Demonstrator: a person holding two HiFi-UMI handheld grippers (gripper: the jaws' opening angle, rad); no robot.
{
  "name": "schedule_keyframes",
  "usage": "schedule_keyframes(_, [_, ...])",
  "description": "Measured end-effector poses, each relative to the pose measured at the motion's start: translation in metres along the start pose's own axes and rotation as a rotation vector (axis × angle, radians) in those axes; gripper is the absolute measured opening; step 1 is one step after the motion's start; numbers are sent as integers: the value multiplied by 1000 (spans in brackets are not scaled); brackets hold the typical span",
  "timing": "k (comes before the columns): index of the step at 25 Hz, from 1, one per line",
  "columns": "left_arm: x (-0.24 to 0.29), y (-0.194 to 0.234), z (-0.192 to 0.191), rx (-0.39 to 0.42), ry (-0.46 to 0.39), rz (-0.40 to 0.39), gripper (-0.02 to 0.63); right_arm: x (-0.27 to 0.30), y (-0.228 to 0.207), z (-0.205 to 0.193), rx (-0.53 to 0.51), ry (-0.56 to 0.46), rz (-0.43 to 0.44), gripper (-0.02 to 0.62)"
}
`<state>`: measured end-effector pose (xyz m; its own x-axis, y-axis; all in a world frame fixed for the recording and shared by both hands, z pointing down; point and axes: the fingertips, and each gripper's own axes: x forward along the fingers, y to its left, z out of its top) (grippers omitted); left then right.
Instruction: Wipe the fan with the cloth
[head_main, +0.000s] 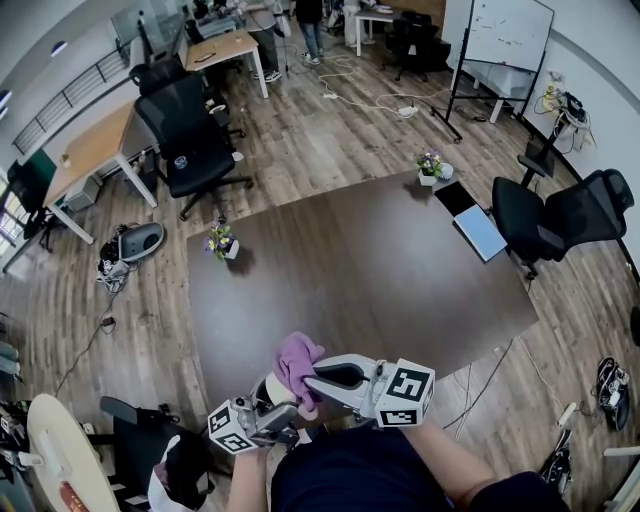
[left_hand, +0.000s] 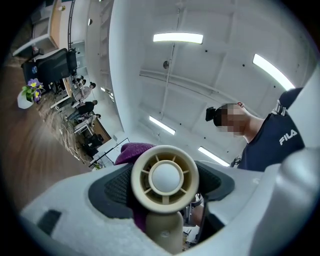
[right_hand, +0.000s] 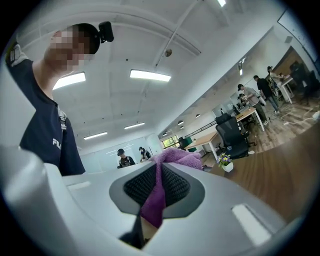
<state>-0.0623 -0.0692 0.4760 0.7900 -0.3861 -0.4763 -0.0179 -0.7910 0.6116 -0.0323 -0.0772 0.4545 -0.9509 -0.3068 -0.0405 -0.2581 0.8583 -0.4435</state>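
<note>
The left gripper (head_main: 268, 408) clamps its jaws on the cream fan (left_hand: 165, 176) (round head facing its camera). The right gripper (head_main: 314, 384) pinches the purple cloth (right_hand: 175, 156), bunched just behind the fan. Both are held above the near edge of the dark table (head_main: 400, 260)

We see our right claw (right_hand: 158, 186) pinched on the purple cloth (right_hand: 176, 157), a small flower pot (right_hand: 226, 163) on the counter (right_hand: 285, 165) beyond.
</note>
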Motion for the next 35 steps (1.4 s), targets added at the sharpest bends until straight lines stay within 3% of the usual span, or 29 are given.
schedule_keyframes(13, [-9, 10, 41, 89, -154, 98, 376, 10, -1, -58, 17, 165, 39, 43])
schedule_keyframes(24, [-22, 16, 56, 76, -241, 156, 376, 8, 11, -99, 11, 312, 93, 43])
schedule_keyframes(28, [-22, 22, 54, 88, -221, 180, 376, 5, 26, -103, -16, 340, 148, 43])
schedule_keyframes(35, [-15, 34, 26, 104, -93, 222, 376, 3, 40, -90, -2, 302, 213, 43])
